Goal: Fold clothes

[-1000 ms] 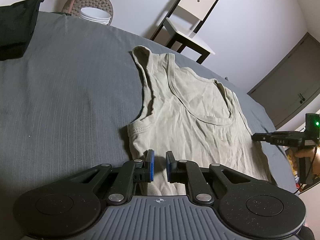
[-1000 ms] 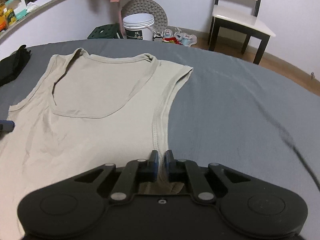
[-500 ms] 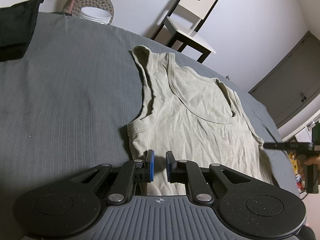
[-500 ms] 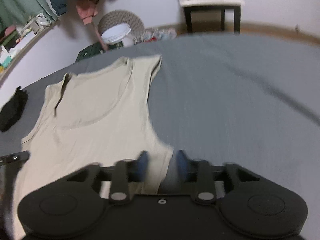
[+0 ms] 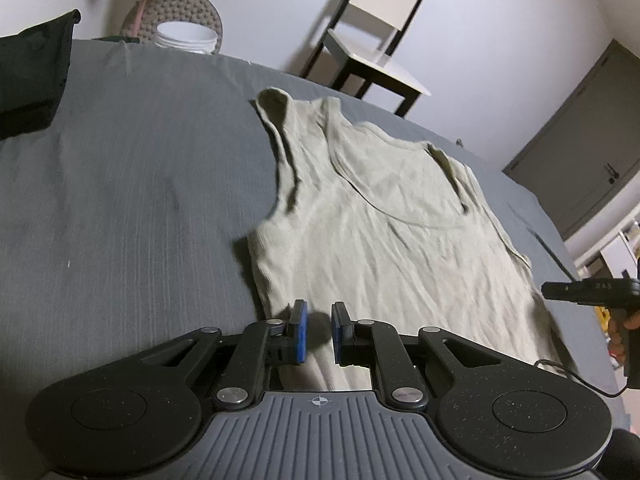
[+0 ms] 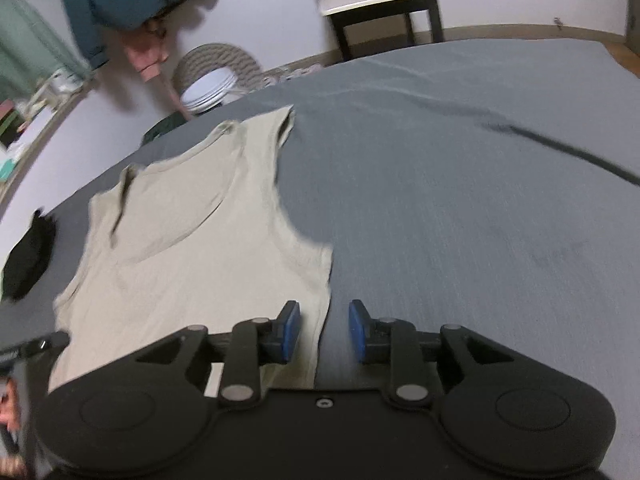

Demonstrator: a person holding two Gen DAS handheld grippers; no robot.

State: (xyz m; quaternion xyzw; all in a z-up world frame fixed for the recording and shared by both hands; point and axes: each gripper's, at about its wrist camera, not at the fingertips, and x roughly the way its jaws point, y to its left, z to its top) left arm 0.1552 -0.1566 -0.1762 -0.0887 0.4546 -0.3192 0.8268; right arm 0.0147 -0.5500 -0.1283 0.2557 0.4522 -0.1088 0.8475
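Two blue-padded fingers of the left gripper (image 5: pixel 318 330) stand a narrow gap apart in the left wrist view, holding nothing between them. Beneath and just ahead of them lies the pale olive sleeveless cotton top (image 5: pixel 376 224), spread flat on the dark grey ribbed bedcover (image 5: pixel 132 184); its near side edge runs under the left-hand finger (image 5: pixel 299 332), so the gap sits over the cloth close to that edge. The top's straps point away toward the far side of the bed. A black folded garment (image 5: pixel 32 84) rests at the far left of the bedcover, well apart from the top. Behind the bed stand a white round bucket (image 5: pixel 186 38) and a dark-framed chair with a pale seat (image 5: pixel 372 56). At the right edge the right gripper (image 5: pixel 576 291) shows as a dark bar beside the top's far side.

From the right wrist view, somewhat blurred, the right gripper (image 6: pixel 324 330) has its fingers spread wider, with nothing gripped. The top (image 6: pixel 192 240) lies ahead and to the left; its side edge passes through the gap, so one finger (image 6: pixel 289 332) is over cloth and the other over bare bedcover (image 6: pixel 460 184). The black garment (image 6: pixel 28 260) lies at the far left.
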